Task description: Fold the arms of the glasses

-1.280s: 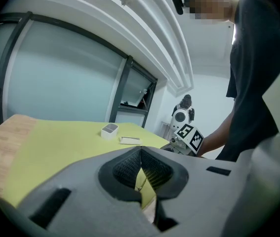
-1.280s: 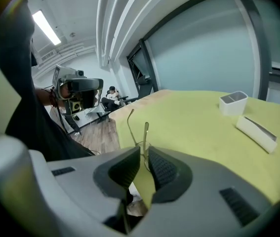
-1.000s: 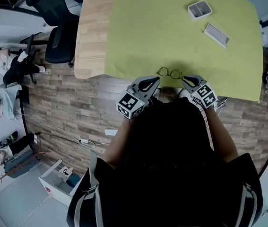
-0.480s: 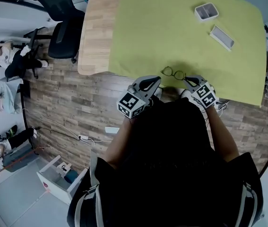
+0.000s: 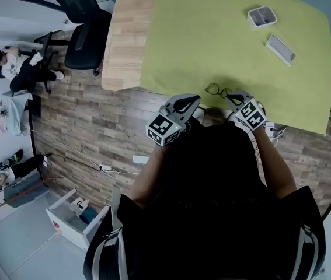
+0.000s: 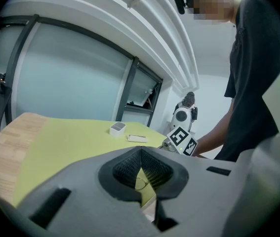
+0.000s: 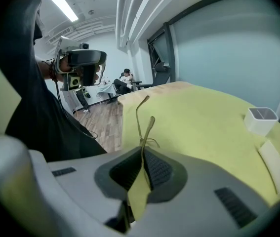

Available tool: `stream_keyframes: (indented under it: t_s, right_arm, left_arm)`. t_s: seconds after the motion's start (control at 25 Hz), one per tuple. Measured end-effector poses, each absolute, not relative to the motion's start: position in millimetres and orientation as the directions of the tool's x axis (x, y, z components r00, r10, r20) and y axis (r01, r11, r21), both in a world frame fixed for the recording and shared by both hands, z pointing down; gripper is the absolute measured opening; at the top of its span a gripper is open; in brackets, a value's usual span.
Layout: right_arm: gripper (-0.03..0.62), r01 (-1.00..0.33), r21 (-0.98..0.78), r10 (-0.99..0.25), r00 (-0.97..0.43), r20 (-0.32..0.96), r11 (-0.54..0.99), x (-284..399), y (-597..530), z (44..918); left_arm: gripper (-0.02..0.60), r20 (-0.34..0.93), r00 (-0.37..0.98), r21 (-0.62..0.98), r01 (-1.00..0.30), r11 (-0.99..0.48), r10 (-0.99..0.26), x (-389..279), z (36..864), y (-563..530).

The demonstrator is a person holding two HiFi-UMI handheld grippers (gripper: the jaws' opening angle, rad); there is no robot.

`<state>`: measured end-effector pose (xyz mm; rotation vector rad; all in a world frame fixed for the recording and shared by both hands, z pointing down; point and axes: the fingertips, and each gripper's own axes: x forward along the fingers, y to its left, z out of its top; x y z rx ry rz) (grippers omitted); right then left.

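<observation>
Thin-framed glasses lie on the green cloth close to its near edge. In the right gripper view their arms rise from between the pads, and my right gripper is shut on one arm. In the head view that right gripper sits just right of the glasses. My left gripper hangs off the table's near edge, left of the glasses and apart from them. Its jaws are shut on nothing, and the glasses show through the gap below the pads.
A small white box and a flat white case lie at the far right of the cloth. Bare wooden tabletop runs along the left. An office chair stands beyond that corner, and a white drawer cart is on the floor.
The head view has drifted, so the table sits a little further right in the picture. Grippers and glasses keep much the same places relative to each other.
</observation>
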<state>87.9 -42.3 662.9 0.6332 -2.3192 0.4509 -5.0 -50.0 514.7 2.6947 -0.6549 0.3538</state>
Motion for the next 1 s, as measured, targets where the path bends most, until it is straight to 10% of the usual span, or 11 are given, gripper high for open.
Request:
stream_keyframes:
  t_s: [1.0]
  right_arm:
    - [0.034, -0.48, -0.2, -0.187, -0.642, 0.743, 0.855, 38.1, -61.0, 701.6]
  left_arm:
    - [0.018, 0.352, 0.834, 0.287, -0.529, -0.798, -0.426, -44.1, 519.3, -58.2]
